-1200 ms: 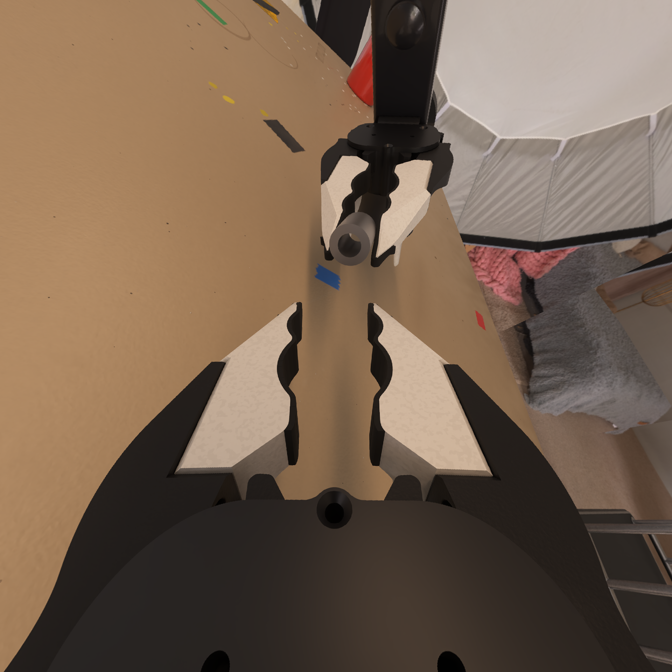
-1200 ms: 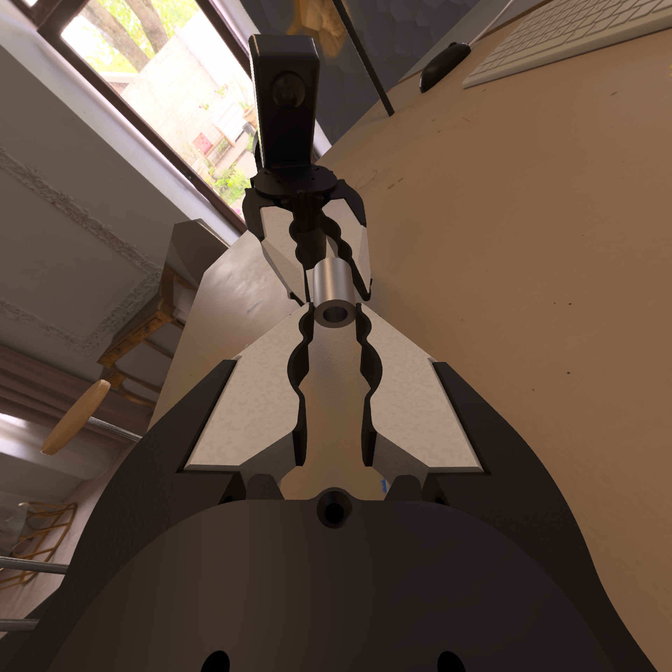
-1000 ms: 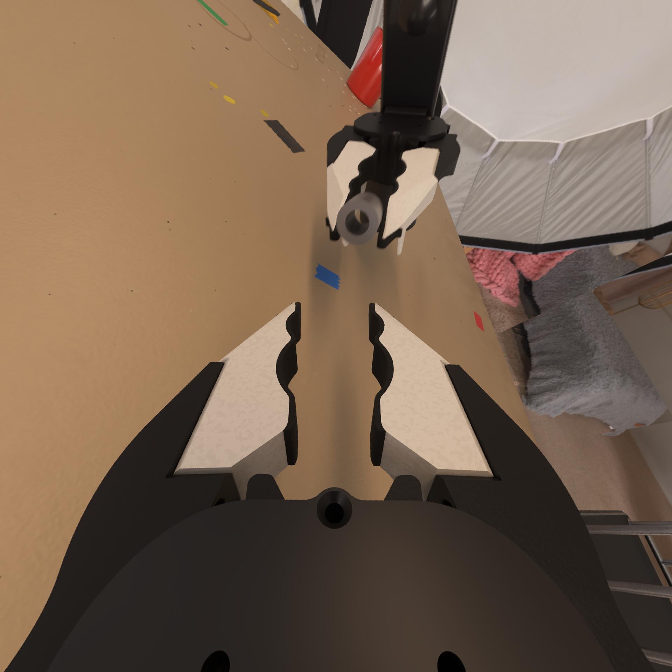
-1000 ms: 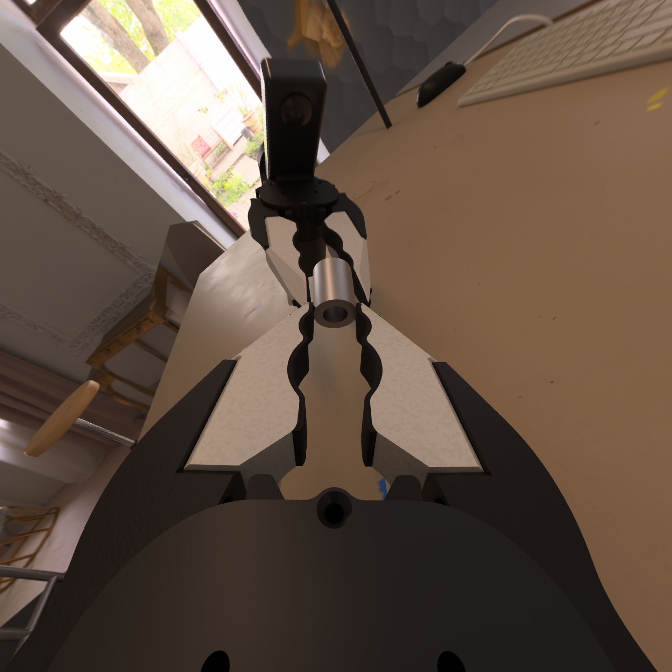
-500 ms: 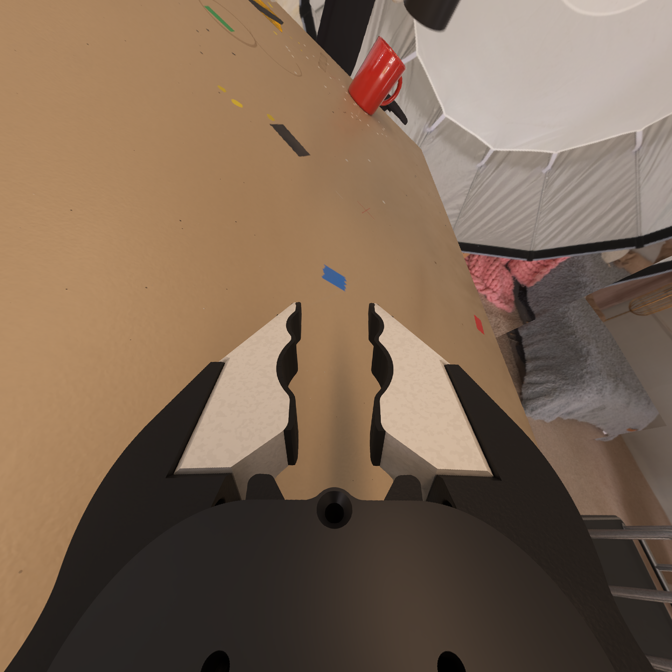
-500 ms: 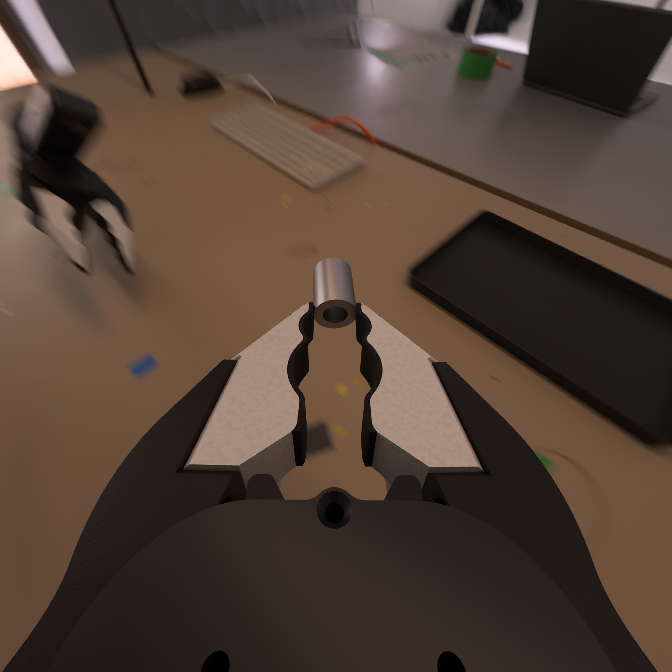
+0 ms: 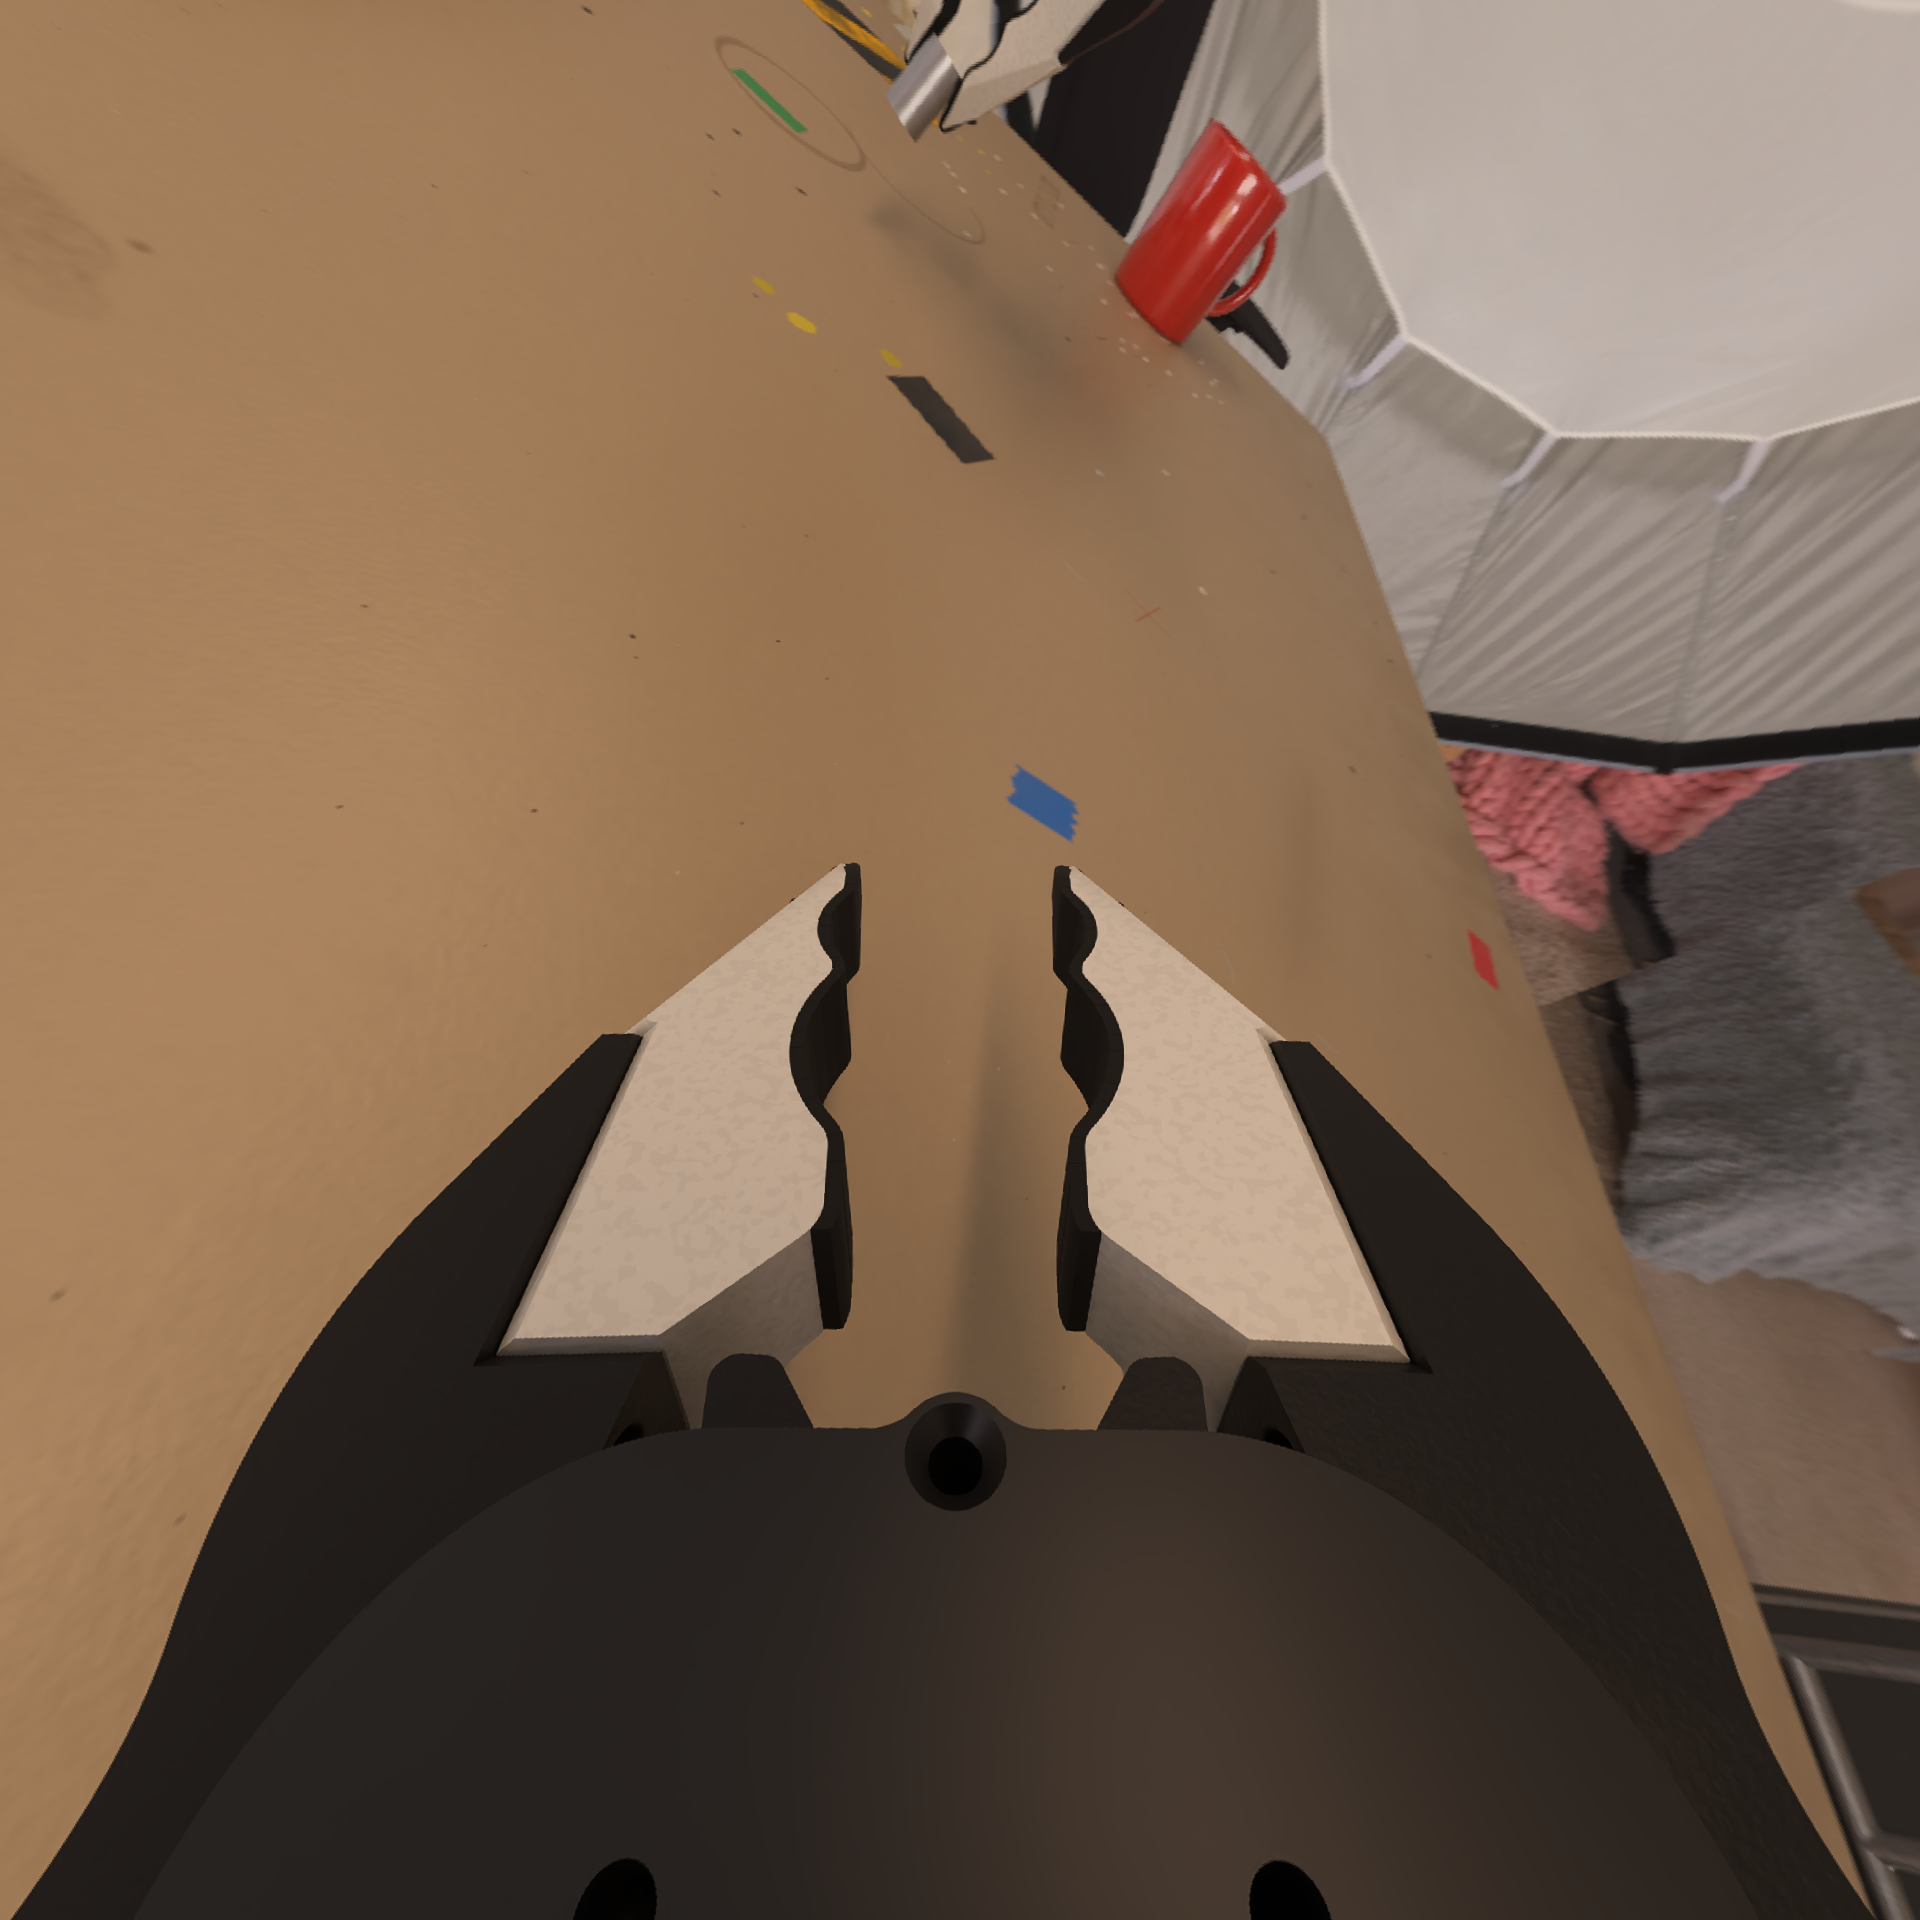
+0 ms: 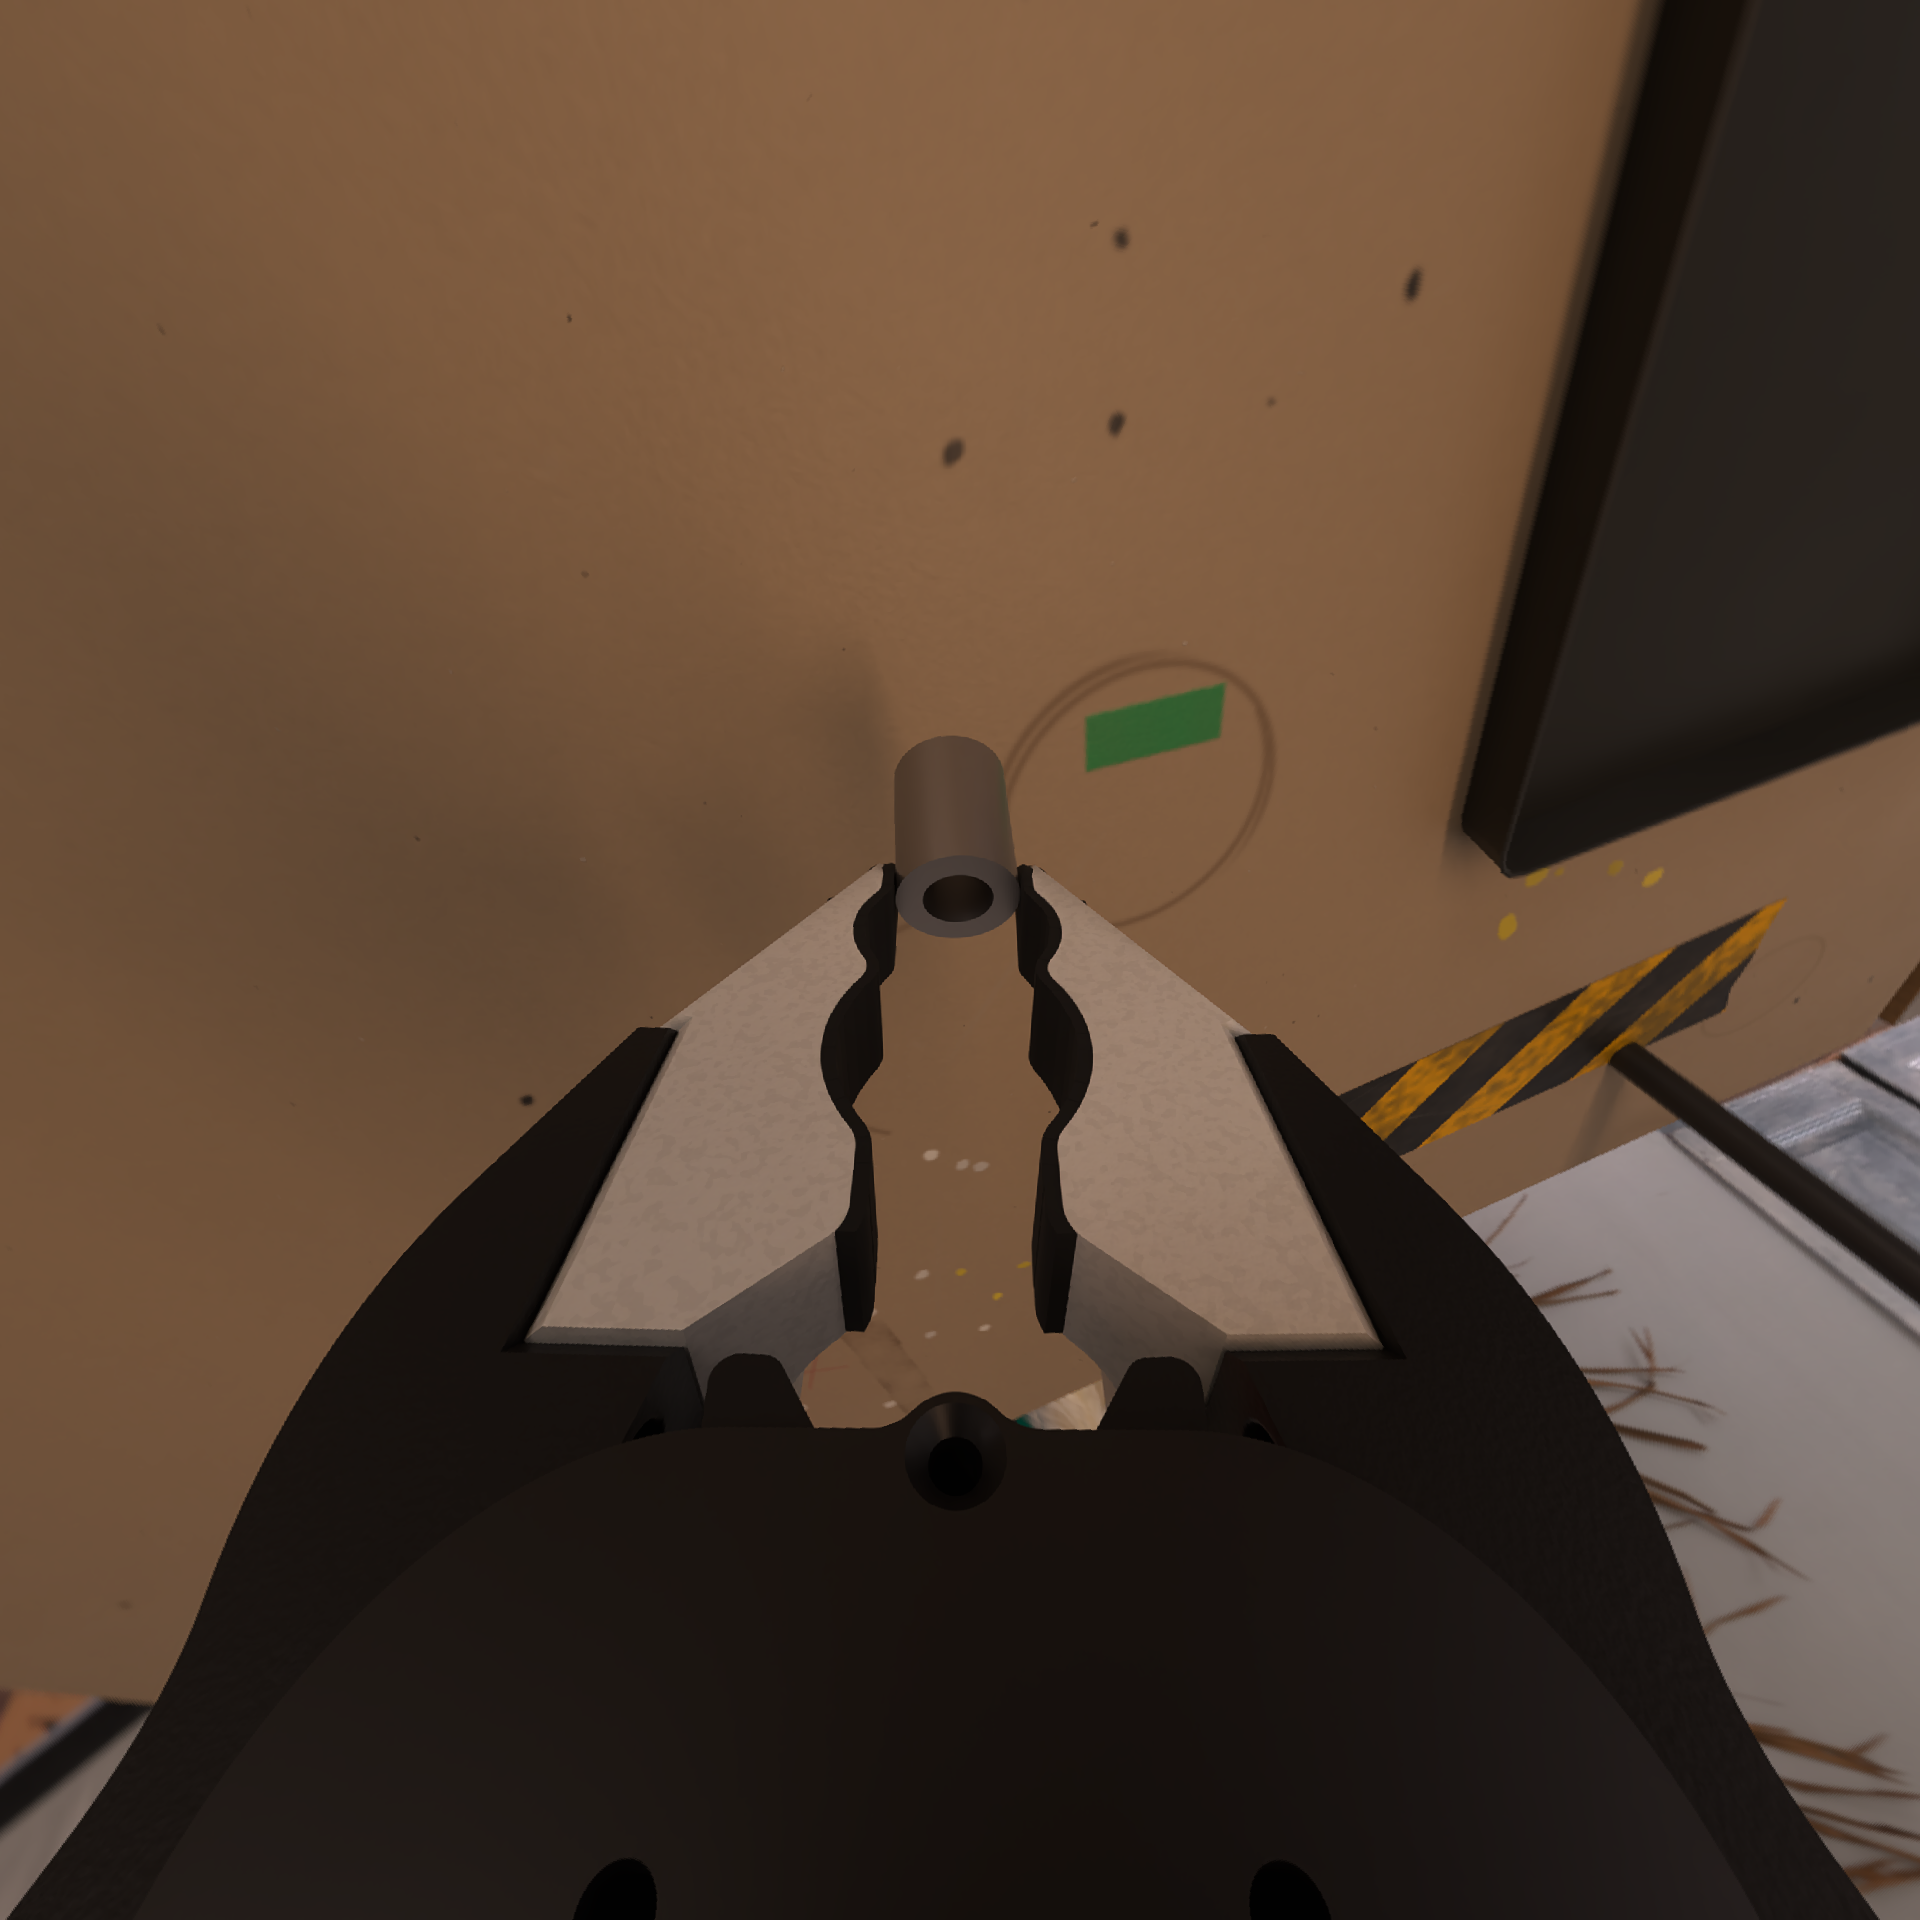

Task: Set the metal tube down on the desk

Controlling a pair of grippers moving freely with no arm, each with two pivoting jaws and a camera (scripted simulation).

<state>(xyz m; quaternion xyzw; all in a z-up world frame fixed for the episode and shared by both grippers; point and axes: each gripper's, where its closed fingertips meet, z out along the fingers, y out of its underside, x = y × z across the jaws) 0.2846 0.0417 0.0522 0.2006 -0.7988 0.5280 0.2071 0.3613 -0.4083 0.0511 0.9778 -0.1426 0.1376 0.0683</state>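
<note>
Red mug (image 7: pixel 1200 234) at the far edge, blue tape (image 7: pixel 1042 801), green tape (image 8: pixel 1153 726), possibly a black tray (image 8: pixel 1725 416)

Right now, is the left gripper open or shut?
Open. The left gripper shows a clear gap between its fingertips, with only bare desk visible in it; nothing is held.

Two wrist cameras, each looking out along its own fingers

The left looks low along the desk (image 7: pixel 416 623) toward a red mug (image 7: pixel 1195 234); the right looks steeply down, close above it. Both catch the green tape (image 7: pixel 769 101) (image 8: pixel 1153 727).
</note>
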